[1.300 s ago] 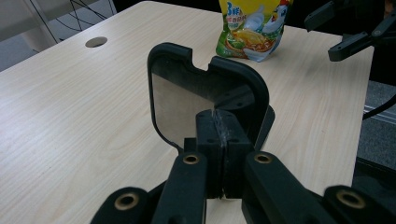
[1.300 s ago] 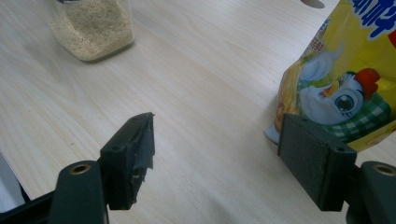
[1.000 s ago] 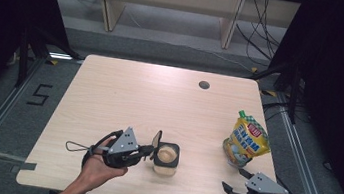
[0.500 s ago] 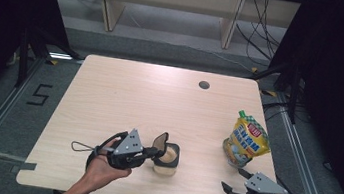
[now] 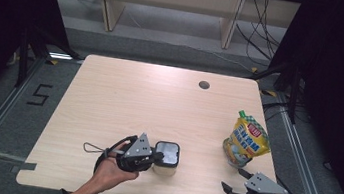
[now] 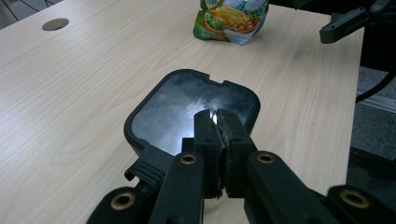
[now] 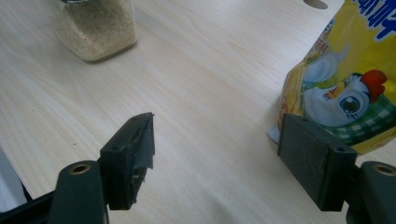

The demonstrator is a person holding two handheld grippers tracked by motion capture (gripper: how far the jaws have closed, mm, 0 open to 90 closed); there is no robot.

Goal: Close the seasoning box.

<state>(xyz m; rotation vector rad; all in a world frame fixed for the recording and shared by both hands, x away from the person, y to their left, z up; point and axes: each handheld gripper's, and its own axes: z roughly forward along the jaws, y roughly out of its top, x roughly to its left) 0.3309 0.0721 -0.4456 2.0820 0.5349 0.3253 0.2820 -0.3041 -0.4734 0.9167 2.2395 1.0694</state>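
A square clear jar (image 5: 166,166) of pale grains stands near the table's front edge, its black hinged lid (image 6: 187,107) lying flat on top. My left gripper (image 5: 156,156) is shut with nothing between its jaws, and its joined tips (image 6: 215,119) rest on the lid's near side. To the right, a yellow stand-up pouch (image 5: 248,140) with a green cap is upright. My right gripper (image 5: 233,179) is open just in front of the pouch (image 7: 345,84), holding nothing. The jar (image 7: 98,28) appears at the upper left of the right gripper view.
The light wooden table (image 5: 134,102) has a round cable hole (image 5: 204,85) at the back right. Dark frames and cables surround it, and shelving stands behind. The right gripper's jaw (image 6: 345,23) shows at the top right of the left gripper view.
The jar's lid stood upright with the grains showing; now it lies flat on the jar. My left gripper has moved right and down onto it. The right gripper has not moved.
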